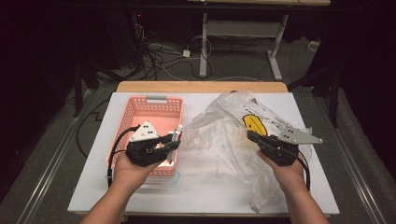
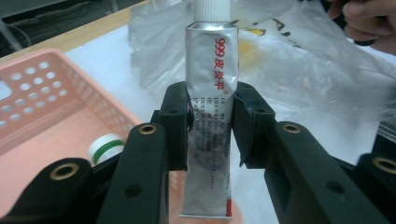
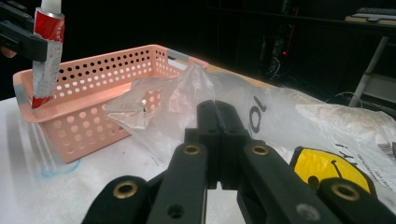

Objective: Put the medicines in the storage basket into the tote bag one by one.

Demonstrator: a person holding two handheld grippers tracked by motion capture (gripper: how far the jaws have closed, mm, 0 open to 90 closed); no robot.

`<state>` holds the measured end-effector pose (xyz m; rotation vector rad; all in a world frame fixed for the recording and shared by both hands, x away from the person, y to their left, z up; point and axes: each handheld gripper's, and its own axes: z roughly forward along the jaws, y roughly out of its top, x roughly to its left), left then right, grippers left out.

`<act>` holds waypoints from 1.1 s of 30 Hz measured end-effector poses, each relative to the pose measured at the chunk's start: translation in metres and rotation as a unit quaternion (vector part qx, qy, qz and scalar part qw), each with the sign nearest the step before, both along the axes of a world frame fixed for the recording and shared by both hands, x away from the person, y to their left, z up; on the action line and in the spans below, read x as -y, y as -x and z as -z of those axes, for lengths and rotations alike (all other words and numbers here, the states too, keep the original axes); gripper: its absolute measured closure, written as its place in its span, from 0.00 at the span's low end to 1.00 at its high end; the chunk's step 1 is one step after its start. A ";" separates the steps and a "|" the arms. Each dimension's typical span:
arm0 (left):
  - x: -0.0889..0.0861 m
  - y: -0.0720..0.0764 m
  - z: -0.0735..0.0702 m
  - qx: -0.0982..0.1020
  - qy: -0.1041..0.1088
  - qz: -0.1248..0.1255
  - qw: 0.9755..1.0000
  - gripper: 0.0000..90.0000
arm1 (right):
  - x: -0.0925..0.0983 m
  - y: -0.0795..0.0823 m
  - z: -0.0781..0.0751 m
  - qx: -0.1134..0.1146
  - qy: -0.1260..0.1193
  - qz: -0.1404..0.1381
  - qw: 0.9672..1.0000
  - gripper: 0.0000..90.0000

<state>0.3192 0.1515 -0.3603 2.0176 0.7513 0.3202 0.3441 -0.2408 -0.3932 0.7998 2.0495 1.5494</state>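
A silver ointment tube (image 2: 212,107) with red print and a white cap stands upright between the jaws of my left gripper (image 2: 212,126), which is shut on its middle. In the high view the left gripper (image 1: 172,145) holds the tube (image 1: 176,137) over the right rim of the pink basket (image 1: 154,112). The tube (image 3: 46,56) hangs above the basket's near corner (image 3: 70,116). My right gripper (image 3: 217,140) is shut, its tips against the crumpled clear plastic bag (image 3: 280,112). I cannot tell whether film is pinched. The right gripper (image 1: 254,138) rests on the bag (image 1: 224,130).
A small white and green capped item (image 2: 106,147) lies inside the basket (image 2: 42,102). The bag carries a yellow mark (image 1: 254,123). The white table top (image 1: 201,191) ends at a wooden edge (image 1: 201,87) at the back; cables and a desk frame (image 1: 203,46) lie beyond.
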 end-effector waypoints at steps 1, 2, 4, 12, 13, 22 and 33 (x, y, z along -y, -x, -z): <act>0.003 0.000 0.000 0.001 0.002 0.003 1.000 0.74 | 0.000 0.000 0.000 0.000 0.000 0.000 1.000 1.00; 0.006 0.001 0.001 0.000 0.003 0.007 1.000 0.74 | 0.000 0.000 0.000 0.001 0.000 0.001 1.000 1.00; 0.013 0.001 0.002 -0.001 0.008 0.016 1.000 0.74 | 0.000 0.000 0.000 0.001 0.000 0.002 1.000 1.00; 0.040 0.003 0.012 -0.007 0.010 0.042 0.999 0.74 | 0.001 0.001 -0.002 0.005 -0.002 0.002 1.000 1.00; 0.043 0.003 0.013 -0.008 0.009 0.044 0.999 0.74 | 0.002 0.001 -0.002 0.006 -0.002 0.003 1.000 1.00; 0.072 0.004 0.029 -0.017 -0.001 0.063 0.998 0.74 | 0.003 0.001 -0.004 0.010 -0.005 0.004 1.000 1.00; 0.100 0.003 0.043 -0.027 0.000 0.073 0.997 0.74 | 0.002 0.001 -0.004 0.009 -0.006 0.000 1.000 1.00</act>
